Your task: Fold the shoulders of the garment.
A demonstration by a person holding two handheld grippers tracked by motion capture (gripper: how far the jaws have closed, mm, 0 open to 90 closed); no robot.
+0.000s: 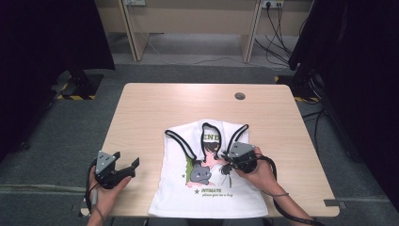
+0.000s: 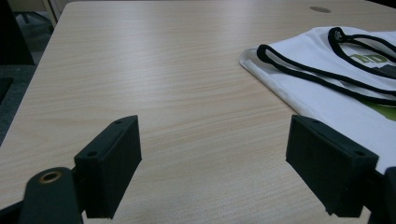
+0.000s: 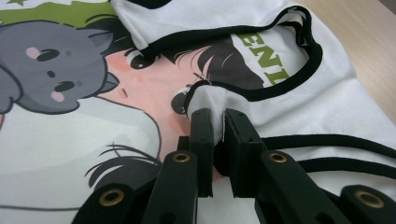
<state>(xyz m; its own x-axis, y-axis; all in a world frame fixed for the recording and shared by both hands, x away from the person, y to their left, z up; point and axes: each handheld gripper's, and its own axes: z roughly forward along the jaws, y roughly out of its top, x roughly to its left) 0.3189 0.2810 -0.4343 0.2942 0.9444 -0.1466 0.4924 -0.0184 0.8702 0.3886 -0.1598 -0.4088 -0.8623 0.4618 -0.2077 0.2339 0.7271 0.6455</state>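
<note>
The right gripper (image 3: 215, 122) is clamped on a pinch of white cloth at the top (image 1: 207, 165), by the black-edged strap. This looks like an early fold: the right strap is already turned in over the print, while the left strap and the hem lie flat, so most of the folding seems left to do. The right hand (image 1: 258, 174) comes in from 5 o'clock, gripper low over the shirt and pointing toward 10. The left gripper (image 2: 215, 163) has its jaws wide apart with nothing between them, above bare bench (image 1: 141, 113) at 9 o'clock of the top, aimed at its near edge.
</note>
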